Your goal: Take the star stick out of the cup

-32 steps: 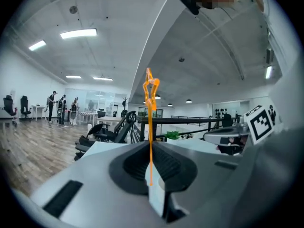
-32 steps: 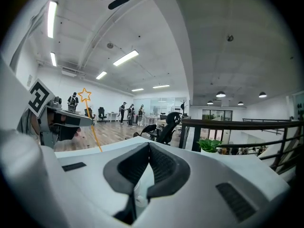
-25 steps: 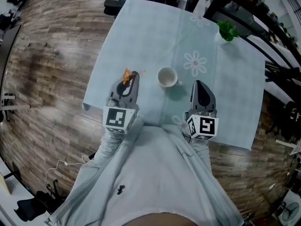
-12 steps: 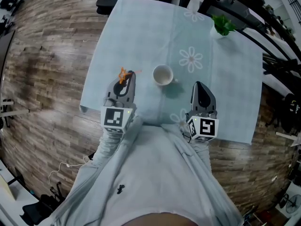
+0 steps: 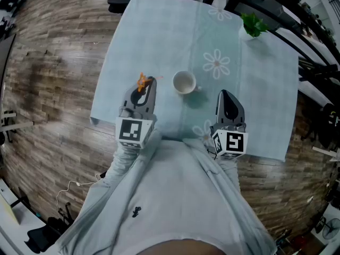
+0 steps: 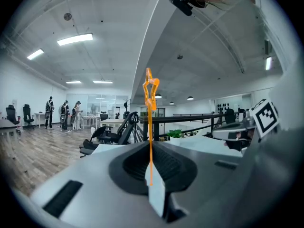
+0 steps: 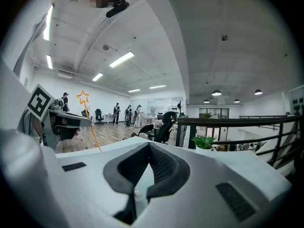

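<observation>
Left of the white cup (image 5: 184, 83), the left gripper (image 5: 150, 82) stays clamped on the orange star stick (image 5: 142, 82), unmoved since a second ago and clear of the cup, so removal looks done; right gripper (image 5: 226, 94) closed, empty.

the star stick (image 5: 142, 82) is orange, the cup (image 5: 184, 82) is white, the tablecloth (image 5: 154, 36) is pale blue with white flowers, the plant (image 5: 253, 23) is green and the floor (image 5: 58, 57) is brown wood.
</observation>
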The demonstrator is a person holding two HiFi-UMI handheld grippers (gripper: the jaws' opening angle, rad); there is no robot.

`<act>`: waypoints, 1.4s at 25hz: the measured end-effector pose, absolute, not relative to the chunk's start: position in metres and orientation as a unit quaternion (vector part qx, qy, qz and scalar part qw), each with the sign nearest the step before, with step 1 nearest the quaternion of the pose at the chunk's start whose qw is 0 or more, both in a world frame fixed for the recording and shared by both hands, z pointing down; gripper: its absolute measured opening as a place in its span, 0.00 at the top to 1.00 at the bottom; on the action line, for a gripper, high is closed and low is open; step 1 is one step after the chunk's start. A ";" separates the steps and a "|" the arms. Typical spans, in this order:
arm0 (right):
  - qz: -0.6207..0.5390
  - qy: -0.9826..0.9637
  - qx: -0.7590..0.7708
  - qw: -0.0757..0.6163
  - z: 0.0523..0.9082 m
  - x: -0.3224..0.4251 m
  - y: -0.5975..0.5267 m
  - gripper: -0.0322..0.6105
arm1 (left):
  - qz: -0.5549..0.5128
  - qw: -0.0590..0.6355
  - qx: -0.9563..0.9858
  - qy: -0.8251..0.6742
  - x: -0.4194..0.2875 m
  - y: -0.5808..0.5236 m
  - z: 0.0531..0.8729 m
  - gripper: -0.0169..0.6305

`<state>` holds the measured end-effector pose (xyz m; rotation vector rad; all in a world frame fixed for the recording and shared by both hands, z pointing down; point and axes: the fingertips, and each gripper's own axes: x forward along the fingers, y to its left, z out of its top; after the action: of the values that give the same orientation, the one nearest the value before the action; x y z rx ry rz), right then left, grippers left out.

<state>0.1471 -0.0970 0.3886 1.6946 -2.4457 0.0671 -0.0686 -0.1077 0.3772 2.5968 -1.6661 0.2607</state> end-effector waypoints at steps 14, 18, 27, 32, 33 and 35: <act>0.024 -0.824 0.561 0.079 0.388 0.143 -0.100 0.93 | 0.087 0.026 0.841 -0.534 -0.065 -0.111 0.382 0.93; 0.031 -0.827 0.555 0.087 0.392 0.140 -0.099 0.93 | 0.087 0.028 0.842 -0.531 -0.065 -0.112 0.384 0.93; 0.042 -0.825 0.557 0.091 0.400 0.141 -0.099 0.93 | 0.091 0.031 0.845 -0.526 -0.064 -0.113 0.385 0.93; 0.043 -0.826 0.554 0.097 0.404 0.139 -0.101 0.93 | 0.091 0.032 0.846 -0.524 -0.065 -0.116 0.384 0.93; 0.043 -0.826 0.554 0.099 0.404 0.139 -0.101 0.93 | 0.091 0.032 0.846 -0.524 -0.065 -0.116 0.384 0.93; 0.043 -0.826 0.552 0.101 0.404 0.137 -0.103 0.93 | 0.090 0.034 0.847 -0.523 -0.066 -0.118 0.385 0.93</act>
<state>0.1373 -0.1033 0.4043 1.6321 -2.4409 0.1276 -0.0658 -0.1185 0.3849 2.6052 -1.6080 0.2781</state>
